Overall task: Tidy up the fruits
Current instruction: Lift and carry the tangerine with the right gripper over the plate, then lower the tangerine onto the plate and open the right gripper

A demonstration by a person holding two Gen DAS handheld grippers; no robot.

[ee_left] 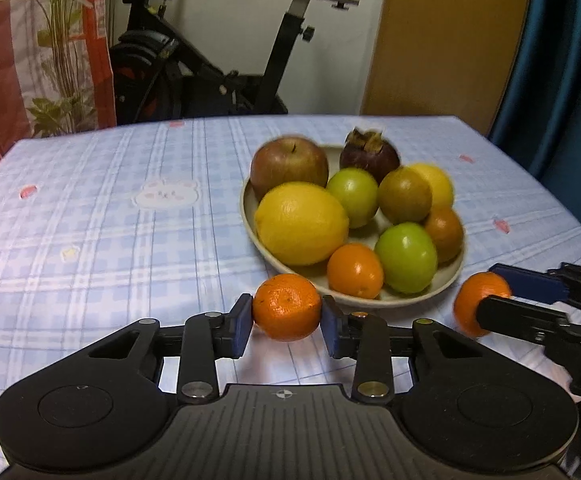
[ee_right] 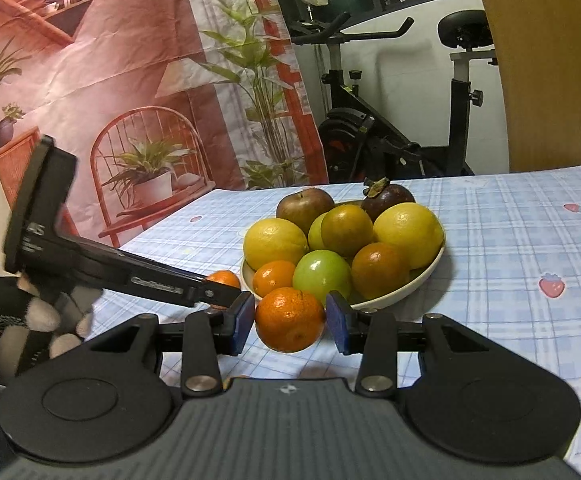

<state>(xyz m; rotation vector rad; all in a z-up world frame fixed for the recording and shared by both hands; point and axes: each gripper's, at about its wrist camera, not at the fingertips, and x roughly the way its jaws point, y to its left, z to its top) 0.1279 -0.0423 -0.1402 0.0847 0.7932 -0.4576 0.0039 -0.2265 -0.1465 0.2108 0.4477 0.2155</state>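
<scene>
Left tool (ee_left: 286,322) clamped on a glossy mandarin (ee_left: 286,306); right tool (ee_right: 290,316) gripping a second mandarin (ee_right: 289,319). Directly beyond both, blocking the way: bowl (ee_right: 418,284) heaped with lemons, apple, green fruit, on checked counter (ee_left: 110,240).

Exercise bike (ee_left: 226,64) behind checked tablecloth (ee_left: 110,220)

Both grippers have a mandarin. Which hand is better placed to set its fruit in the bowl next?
Probably right. The right gripper holds the right-hand mandarin directly before the bowl rim; the left gripper, gripping the left-hand mandarin, has the bowl off to its right.
</scene>
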